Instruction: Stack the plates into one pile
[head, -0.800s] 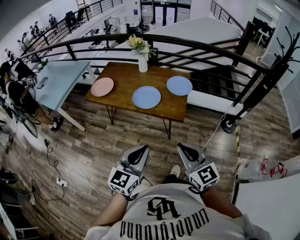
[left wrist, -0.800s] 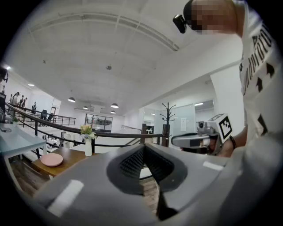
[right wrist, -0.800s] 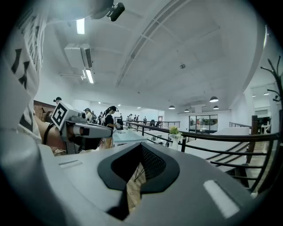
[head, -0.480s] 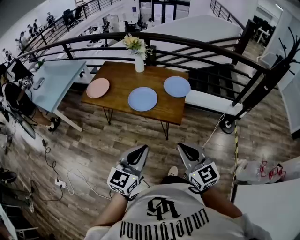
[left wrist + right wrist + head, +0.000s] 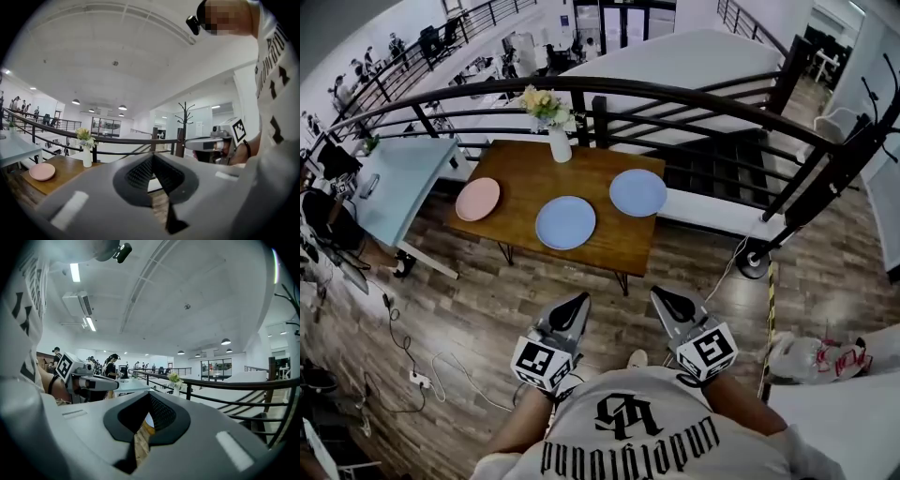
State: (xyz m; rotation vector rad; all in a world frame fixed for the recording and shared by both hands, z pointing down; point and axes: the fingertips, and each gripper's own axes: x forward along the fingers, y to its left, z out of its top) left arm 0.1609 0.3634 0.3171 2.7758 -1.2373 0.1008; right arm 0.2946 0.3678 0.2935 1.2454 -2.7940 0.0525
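The left gripper (image 5: 577,303) has its 2 jaws pressed together at the tips with nothing between them, as its own view shows. The right gripper (image 5: 662,296) is the same, its jaws closed on nothing. Both are held low and close to the person's white printed shirt (image 5: 628,431), side by side over the wood-plank floor (image 5: 487,309), with their jaws aimed toward a wooden table (image 5: 520,169) that stands well apart from them. On the table lie 3 plates, each flat, separate from the others and none stacked. A pink plate (image 5: 477,199) is at the table's left end, a blue plate (image 5: 565,222) sits in the middle near the front edge, and a second blue plate (image 5: 637,192) lies toward the right end. A white vase (image 5: 560,145) holding flowers stands at the table's back edge, just in front of a dark curved railing (image 5: 694,98). A pale blue desk (image 5: 398,178) stands to the left of the table.
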